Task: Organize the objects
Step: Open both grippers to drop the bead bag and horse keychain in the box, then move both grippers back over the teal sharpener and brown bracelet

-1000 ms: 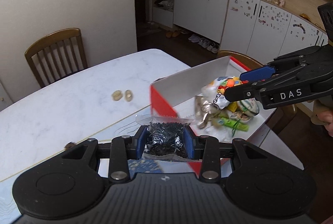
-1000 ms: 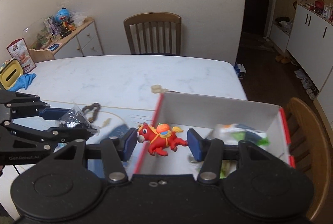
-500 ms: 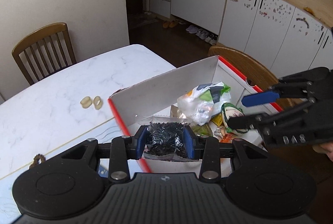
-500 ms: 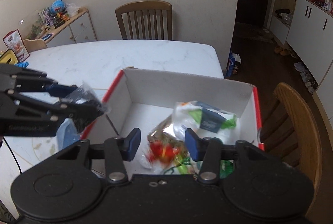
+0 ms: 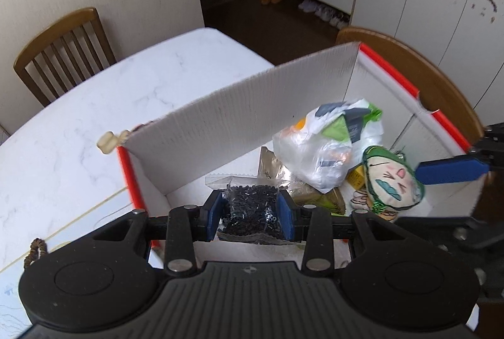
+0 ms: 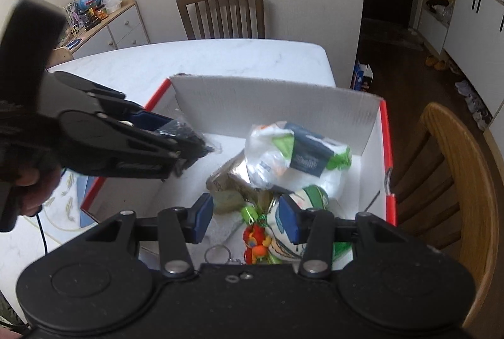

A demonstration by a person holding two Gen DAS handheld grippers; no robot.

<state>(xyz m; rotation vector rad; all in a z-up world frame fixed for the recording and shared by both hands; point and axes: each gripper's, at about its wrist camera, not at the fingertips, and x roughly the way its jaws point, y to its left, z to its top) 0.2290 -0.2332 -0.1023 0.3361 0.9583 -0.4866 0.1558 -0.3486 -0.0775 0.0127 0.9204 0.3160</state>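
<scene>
Clear plastic bag of black beads [image 5: 250, 209], light, limp and slippery, is clamped mid-body by the left gripper [image 5: 251, 214] above the white box [image 5: 239, 131]. The right gripper [image 6: 245, 221] hangs empty, jaws parted, over the box's contents.

The left gripper [image 5: 251, 213] is clamping a bag of black beads [image 5: 250, 208] over the white box [image 5: 239, 124]. A plastic bag [image 5: 330, 146] and green-hooded plush [image 5: 390, 181] are lying inside.

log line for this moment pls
left hand-held gripper: shut on bag of black beads, over box | right hand-held gripper: open, empty | red horse toy: in box
</scene>
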